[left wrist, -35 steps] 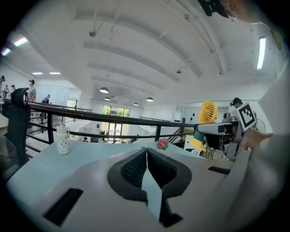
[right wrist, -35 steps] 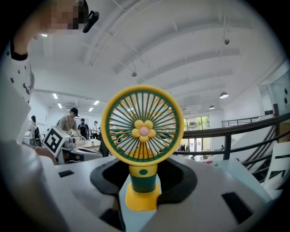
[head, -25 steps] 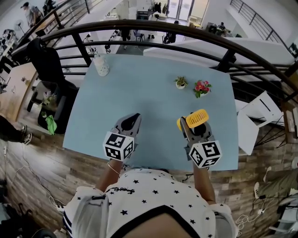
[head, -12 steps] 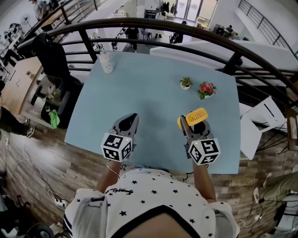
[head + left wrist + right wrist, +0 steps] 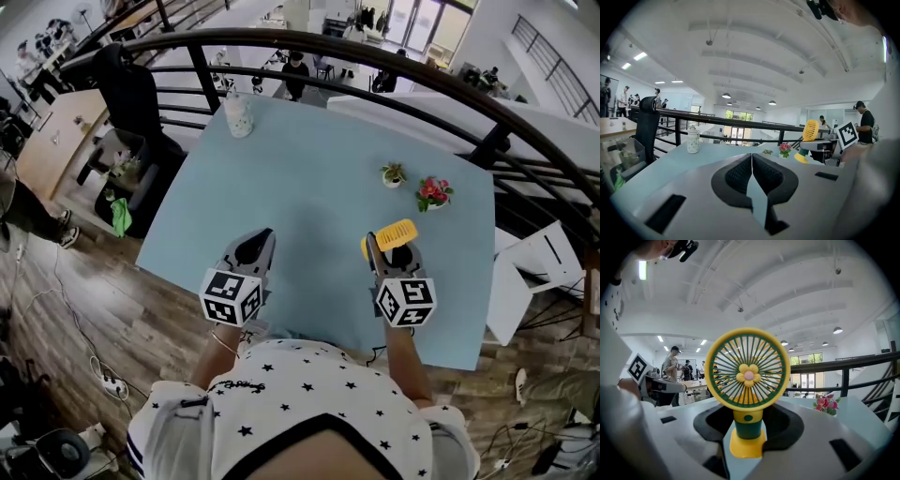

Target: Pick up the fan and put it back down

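Observation:
The fan (image 5: 747, 376) is yellow with a green stem, a yellow base and a flower at its hub. It stands upright between the jaws of my right gripper (image 5: 749, 420), whose pads close on the stem. In the head view the fan (image 5: 394, 232) sits at the tip of the right gripper (image 5: 387, 251), over the right front part of the light-blue table (image 5: 309, 178). My left gripper (image 5: 255, 246) hovers over the table's front left with its pads together and nothing between them (image 5: 751, 161). The left gripper view shows the fan (image 5: 810, 131) off to the right.
A white jar (image 5: 237, 114) stands at the table's far left corner. A small potted plant (image 5: 393, 174) and a pot of pink flowers (image 5: 432, 193) stand at the far right. A dark railing (image 5: 375, 56) curves behind the table. White furniture (image 5: 534, 272) stands on the right.
The right gripper, with the fan in it, has sunk a little toward the table. The left gripper has drifted slightly sideways. Both grips look the same.

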Motion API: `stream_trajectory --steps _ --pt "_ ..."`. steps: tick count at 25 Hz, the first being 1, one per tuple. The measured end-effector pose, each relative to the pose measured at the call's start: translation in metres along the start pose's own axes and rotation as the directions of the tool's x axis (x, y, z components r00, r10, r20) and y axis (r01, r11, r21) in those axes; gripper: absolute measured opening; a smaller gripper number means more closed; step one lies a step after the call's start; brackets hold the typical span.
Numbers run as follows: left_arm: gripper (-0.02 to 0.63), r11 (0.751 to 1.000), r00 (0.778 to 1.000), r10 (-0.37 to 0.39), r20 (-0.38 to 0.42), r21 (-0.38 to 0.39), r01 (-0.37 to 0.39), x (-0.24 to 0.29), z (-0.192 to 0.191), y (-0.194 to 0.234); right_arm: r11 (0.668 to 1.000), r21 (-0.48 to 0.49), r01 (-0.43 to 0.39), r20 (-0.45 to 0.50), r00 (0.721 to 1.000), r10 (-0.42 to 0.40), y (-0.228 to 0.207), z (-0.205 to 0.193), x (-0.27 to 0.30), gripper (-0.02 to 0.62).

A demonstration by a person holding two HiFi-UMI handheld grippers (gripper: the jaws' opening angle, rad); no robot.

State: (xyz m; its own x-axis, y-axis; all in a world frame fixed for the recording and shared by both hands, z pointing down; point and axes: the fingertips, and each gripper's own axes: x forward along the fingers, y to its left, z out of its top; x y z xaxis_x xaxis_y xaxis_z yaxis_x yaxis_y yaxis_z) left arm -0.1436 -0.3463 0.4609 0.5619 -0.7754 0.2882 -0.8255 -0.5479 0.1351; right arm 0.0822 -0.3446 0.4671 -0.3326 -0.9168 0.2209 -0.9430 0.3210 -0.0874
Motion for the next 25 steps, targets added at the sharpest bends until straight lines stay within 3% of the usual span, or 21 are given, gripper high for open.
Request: stream_trajectory --steps 11,25 --pt "0.029 0.995 0.995 0.099 -0.019 -0.02 -0.099 -0.018 -0.01 0.009 1.0 -0.028 -0.002 -0.101 0.995 -0.001 -0.01 -0.051 0.024 0.176" --pt "0.029 0.986 0.986 0.163 -0.042 -0.027 -0.164 -0.034 -0.021 0.01 0.998 -0.058 0.036 -0.217 0.975 -0.047 -0.025 -0.114 0.036 0.176"
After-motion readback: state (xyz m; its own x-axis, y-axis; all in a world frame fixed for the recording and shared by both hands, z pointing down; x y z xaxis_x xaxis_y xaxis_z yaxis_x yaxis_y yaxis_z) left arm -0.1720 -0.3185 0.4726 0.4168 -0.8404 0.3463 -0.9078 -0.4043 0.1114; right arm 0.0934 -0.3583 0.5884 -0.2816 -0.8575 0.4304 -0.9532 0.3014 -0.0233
